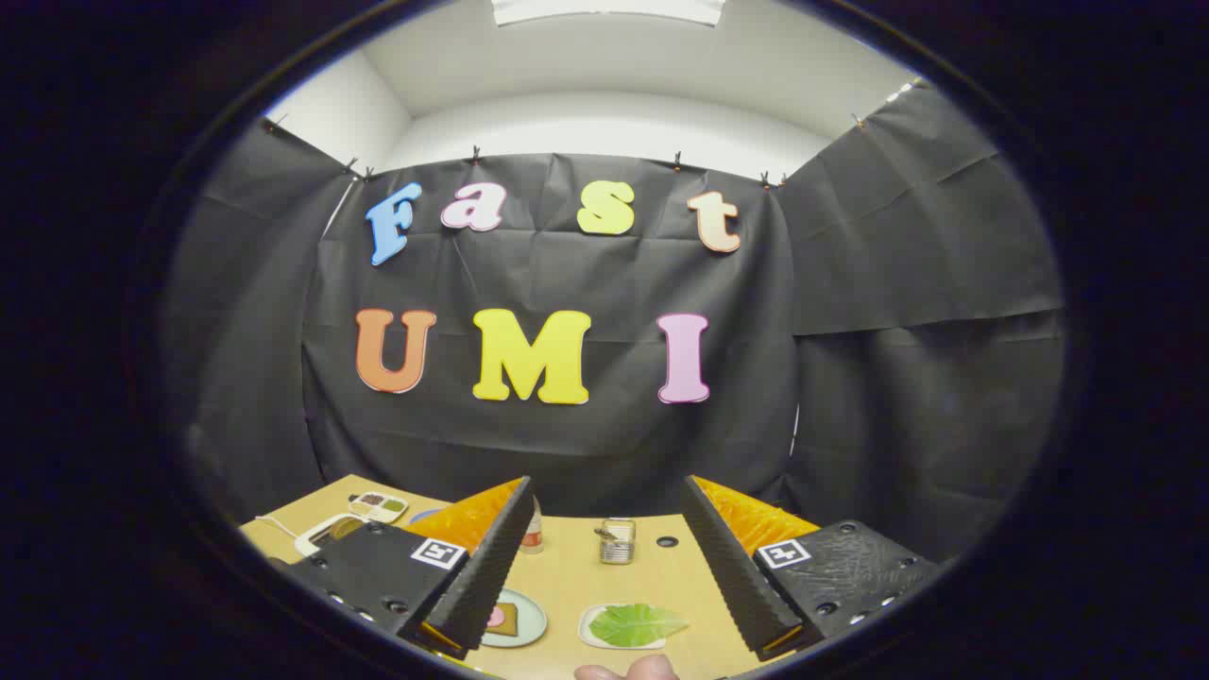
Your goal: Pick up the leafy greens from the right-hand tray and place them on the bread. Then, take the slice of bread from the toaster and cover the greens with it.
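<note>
My tool (604, 567) hangs high with its fingers spread wide, holding nothing. Between them, below on the tabletop (567, 576), the leafy greens (638, 624) lie on their tray (589, 629), long axis crosswise; the bread (503, 620) is left.

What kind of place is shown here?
Probably a staged booth for kitchen tasks: black cloth walls surround a tan wooden table holding a green leaf on a white tray. The tongs are open.

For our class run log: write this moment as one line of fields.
hand-held gripper: open, raised over table | leafy greens: on tray, untouched | bread: on plate | stage: before pickup
</note>
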{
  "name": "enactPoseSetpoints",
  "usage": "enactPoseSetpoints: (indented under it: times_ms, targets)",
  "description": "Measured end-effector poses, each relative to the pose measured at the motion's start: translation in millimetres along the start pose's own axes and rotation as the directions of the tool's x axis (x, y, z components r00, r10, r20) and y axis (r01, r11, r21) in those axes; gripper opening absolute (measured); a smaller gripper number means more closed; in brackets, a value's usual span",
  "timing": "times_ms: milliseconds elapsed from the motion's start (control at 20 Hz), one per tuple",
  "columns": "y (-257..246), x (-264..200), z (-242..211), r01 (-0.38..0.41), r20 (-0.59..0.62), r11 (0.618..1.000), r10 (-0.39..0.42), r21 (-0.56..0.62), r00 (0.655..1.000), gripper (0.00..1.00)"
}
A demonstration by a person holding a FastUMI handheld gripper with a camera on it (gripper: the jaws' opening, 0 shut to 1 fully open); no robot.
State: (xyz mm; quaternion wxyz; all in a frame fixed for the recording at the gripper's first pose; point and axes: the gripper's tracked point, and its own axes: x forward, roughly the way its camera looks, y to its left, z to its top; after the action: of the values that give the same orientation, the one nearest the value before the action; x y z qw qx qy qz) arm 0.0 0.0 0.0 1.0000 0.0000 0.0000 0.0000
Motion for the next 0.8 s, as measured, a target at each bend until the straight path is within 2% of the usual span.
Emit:
enactPoseSetpoints:
  times_ms: [550, 800]
  targets:
    - [-19, 2, -11, 0.002, -0.012, 1.0, -0.002, 0.019, 1.0, 0.96]
    - [-36, 8, -37, 0.0, -0.065, 0.999, 0.003, 0.04, 0.998, 0.96]
